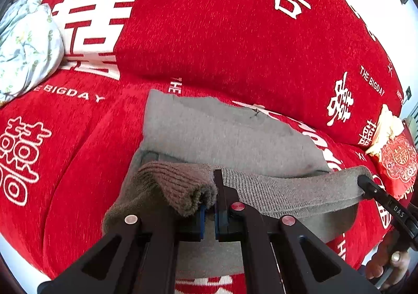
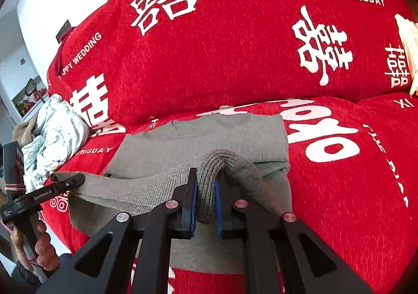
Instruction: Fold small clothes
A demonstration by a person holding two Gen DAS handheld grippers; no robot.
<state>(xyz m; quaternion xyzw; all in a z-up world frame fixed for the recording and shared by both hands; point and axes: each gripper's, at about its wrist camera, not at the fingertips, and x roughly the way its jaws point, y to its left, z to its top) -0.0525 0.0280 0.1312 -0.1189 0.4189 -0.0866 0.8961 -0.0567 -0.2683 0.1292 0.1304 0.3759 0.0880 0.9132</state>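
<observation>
A grey knitted sweater [image 1: 222,132] lies on a red sofa cover; it also shows in the right wrist view [image 2: 203,137]. Its ribbed hem is lifted off the seat, stretched between both grippers. My left gripper [image 1: 209,205] is shut on the hem's left corner [image 1: 180,186]. My right gripper [image 2: 206,202] is shut on the hem's right corner [image 2: 224,166]. The right gripper shows at the right of the left wrist view [image 1: 365,181]; the left gripper shows at the left of the right wrist view [image 2: 70,179].
The red sofa seat [image 1: 78,150] and back cushion [image 1: 209,32] carry white characters. A crumpled white floral cloth [image 1: 26,45] lies on the seat at the left, also in the right view [image 2: 57,132]. A red embroidered pillow [image 1: 397,158] sits at the right.
</observation>
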